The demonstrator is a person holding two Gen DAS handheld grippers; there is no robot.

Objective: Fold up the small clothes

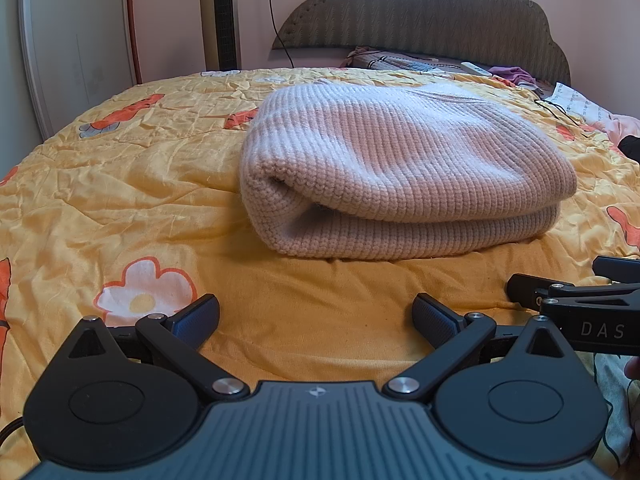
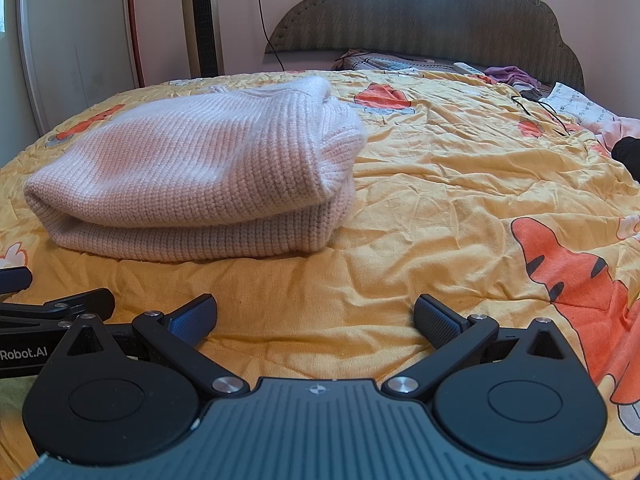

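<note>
A pale pink knitted garment [image 1: 396,168] lies folded in a thick stack on the yellow bedspread [image 1: 120,184]; in the right wrist view the same pink knit [image 2: 200,176] sits left of centre. My left gripper [image 1: 316,318] is open, low over the bedspread, a short way in front of the knit with nothing between its fingers. My right gripper [image 2: 316,318] is also open and empty, in front of and right of the stack. Each gripper shows at the other view's edge: the right gripper [image 1: 576,300] and the left gripper [image 2: 48,312].
The bedspread [image 2: 460,184] is crumpled, with orange tiger and flower prints. A padded grey headboard [image 1: 424,12] stands behind, with pillows, a white remote [image 1: 476,69] and purple cloth [image 2: 510,74] near it. A tower fan [image 2: 202,20] and black cable [image 2: 264,20] stand at the wall.
</note>
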